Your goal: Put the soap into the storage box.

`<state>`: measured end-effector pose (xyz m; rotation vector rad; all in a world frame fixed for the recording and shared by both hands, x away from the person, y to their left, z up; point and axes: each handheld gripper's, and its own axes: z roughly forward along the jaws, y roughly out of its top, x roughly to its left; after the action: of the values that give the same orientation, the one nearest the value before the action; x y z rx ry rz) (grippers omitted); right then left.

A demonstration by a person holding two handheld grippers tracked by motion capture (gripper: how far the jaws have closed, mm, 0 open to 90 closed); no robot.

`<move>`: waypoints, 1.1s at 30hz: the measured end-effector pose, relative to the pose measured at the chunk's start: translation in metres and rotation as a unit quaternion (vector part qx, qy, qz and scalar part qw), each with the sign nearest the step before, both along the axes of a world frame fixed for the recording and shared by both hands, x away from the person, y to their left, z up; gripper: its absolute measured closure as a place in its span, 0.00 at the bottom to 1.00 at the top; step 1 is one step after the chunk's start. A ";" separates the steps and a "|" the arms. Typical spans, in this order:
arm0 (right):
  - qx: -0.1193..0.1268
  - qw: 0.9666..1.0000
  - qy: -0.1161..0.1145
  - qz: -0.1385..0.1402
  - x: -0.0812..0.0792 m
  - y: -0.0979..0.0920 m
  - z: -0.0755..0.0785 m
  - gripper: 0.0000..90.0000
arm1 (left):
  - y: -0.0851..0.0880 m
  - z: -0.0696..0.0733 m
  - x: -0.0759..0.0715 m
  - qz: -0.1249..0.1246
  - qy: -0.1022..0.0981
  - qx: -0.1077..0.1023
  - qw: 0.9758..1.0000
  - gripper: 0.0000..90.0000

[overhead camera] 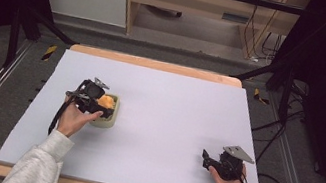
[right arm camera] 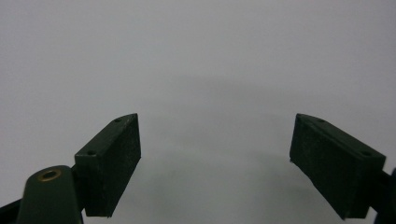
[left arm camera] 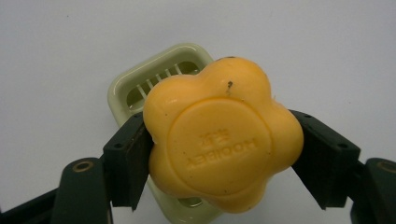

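Note:
An orange flower-shaped soap bar [left arm camera: 222, 135] with embossed letters is clamped between the jaws of my left gripper [left arm camera: 219, 154]. It hangs just above a pale green slotted soap dish [left arm camera: 154, 79]. In the high view the left gripper [overhead camera: 96, 100] sits over that dish [overhead camera: 110, 119] at the table's left middle, with the soap [overhead camera: 106, 100] peeking out. My right gripper [overhead camera: 208, 161] rests near the front right of the table. In its own view the right gripper [right arm camera: 215, 163] stands open over bare surface, nothing between its pads.
The table is covered by a pale lavender sheet [overhead camera: 166, 117] with a wooden edge showing at the back and front. Black frame legs and cables lie on the floor to the right. A wooden bench stands beyond the table.

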<state>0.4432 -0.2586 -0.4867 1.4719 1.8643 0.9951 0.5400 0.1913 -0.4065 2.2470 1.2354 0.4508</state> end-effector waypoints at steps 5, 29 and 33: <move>0.001 1.000 0.001 0.000 0.000 0.000 0.000 0.19 | 0.000 -0.005 0.004 0.002 0.006 0.002 1.000 0.30; 0.000 1.000 0.001 -0.001 0.000 0.000 0.000 0.19 | -0.001 -0.025 0.014 0.010 0.033 0.024 0.999 0.30; 0.000 1.000 0.001 0.000 0.000 0.000 0.000 0.19 | -0.002 -0.028 0.014 0.011 0.035 0.026 0.999 0.30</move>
<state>0.4434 -0.2584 -0.4868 1.4749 1.8650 0.9944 0.5544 0.1898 -0.4349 2.3118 1.2992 0.4216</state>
